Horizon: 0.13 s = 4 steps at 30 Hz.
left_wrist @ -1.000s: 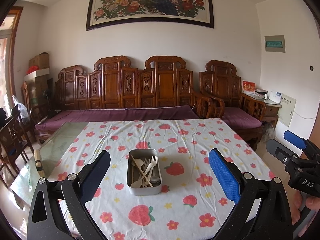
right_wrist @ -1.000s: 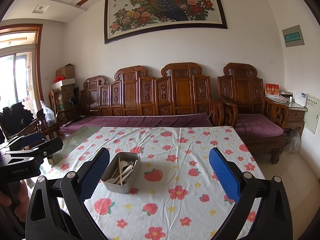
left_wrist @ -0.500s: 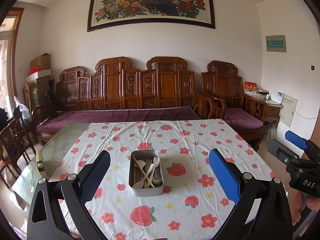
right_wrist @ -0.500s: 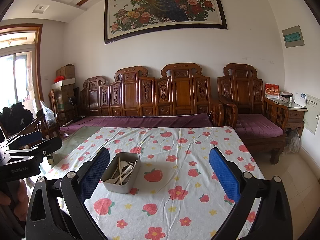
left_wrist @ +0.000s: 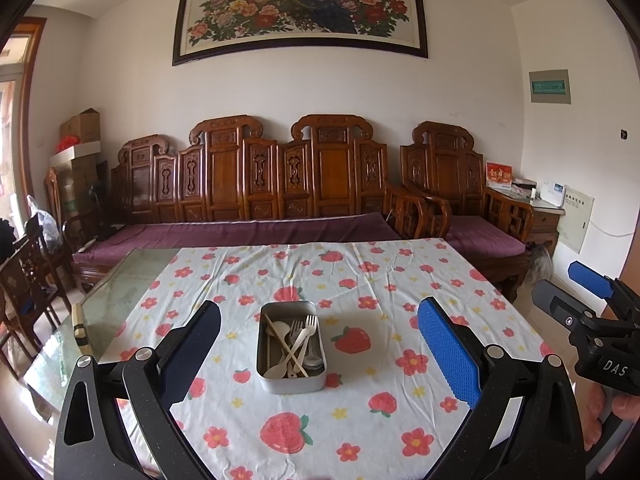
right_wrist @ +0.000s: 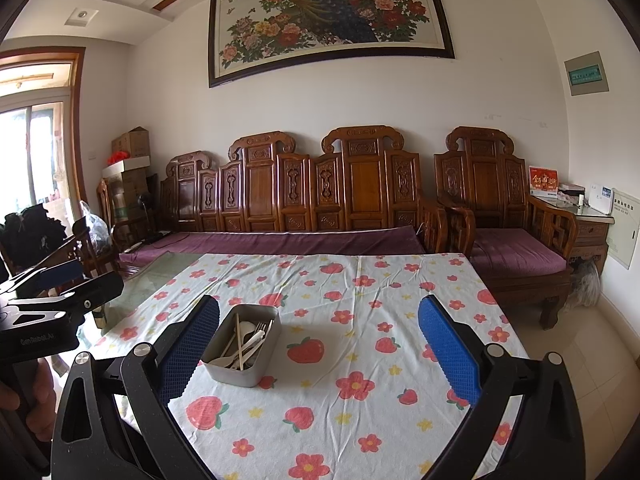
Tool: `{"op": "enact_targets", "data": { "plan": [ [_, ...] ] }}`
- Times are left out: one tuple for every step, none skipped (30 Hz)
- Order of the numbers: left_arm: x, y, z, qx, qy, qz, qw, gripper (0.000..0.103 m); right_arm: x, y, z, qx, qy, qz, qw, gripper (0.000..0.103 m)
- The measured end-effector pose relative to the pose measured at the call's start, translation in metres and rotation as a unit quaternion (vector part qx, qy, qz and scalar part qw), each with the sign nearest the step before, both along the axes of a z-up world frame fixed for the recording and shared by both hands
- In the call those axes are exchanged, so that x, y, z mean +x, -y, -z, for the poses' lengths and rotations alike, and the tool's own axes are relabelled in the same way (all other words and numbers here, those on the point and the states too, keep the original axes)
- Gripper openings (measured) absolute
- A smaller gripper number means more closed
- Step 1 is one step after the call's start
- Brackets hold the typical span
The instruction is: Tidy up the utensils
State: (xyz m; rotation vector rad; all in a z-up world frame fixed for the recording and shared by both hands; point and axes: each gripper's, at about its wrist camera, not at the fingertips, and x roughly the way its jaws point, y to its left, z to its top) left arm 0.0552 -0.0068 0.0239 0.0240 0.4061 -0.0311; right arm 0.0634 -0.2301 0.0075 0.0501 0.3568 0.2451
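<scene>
A grey metal box (left_wrist: 291, 381) stands on the table with the strawberry-print cloth (left_wrist: 360, 412). It holds pale utensils (left_wrist: 294, 346): forks, spoons and chopsticks, lying mixed. My left gripper (left_wrist: 319, 354) is open and empty, held above the near table edge, with the box between its fingers in view. My right gripper (right_wrist: 319, 354) is open and empty, to the right of the left one; the box (right_wrist: 240, 370) sits near its left finger. Each gripper also shows at the edge of the other's view.
Bare glass table top (left_wrist: 120, 292) lies left of the cloth, with a small object (left_wrist: 81, 328) on its edge. A carved wooden sofa (left_wrist: 280, 184) and armchair (left_wrist: 460, 200) stand behind the table. Wooden chairs (left_wrist: 24, 280) stand at the left.
The left gripper's view has tilted slightly upward and shifted a little; the box sits a bit more centred. The right gripper has barely moved. Both stay open.
</scene>
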Motion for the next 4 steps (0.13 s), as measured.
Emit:
{"op": "enact_targets", "data": {
  "plan": [
    [-0.0012, -0.0007, 0.0014, 0.001, 0.001, -0.001, 1.0, 0.095, 0.0, -0.0001, 0.0, 0.0, 0.0, 0.0, 1.0, 0.1],
    [-0.001, -0.0014, 0.0015, 0.001, 0.002, -0.001, 1.0, 0.095, 0.0, -0.0001, 0.0, 0.0, 0.0, 0.0, 1.0, 0.1],
    [-0.003, -0.002, 0.0018, 0.001, 0.002, -0.002, 1.0, 0.095, -0.0003, -0.0008, -0.0011, 0.0, 0.0, 0.0, 1.0, 0.1],
    [-0.0026, -0.0023, 0.0018, 0.001, 0.002, -0.002, 1.0, 0.095, -0.0003, -0.0017, -0.0011, 0.0, 0.001, -0.001, 1.0, 0.1]
  ]
}}
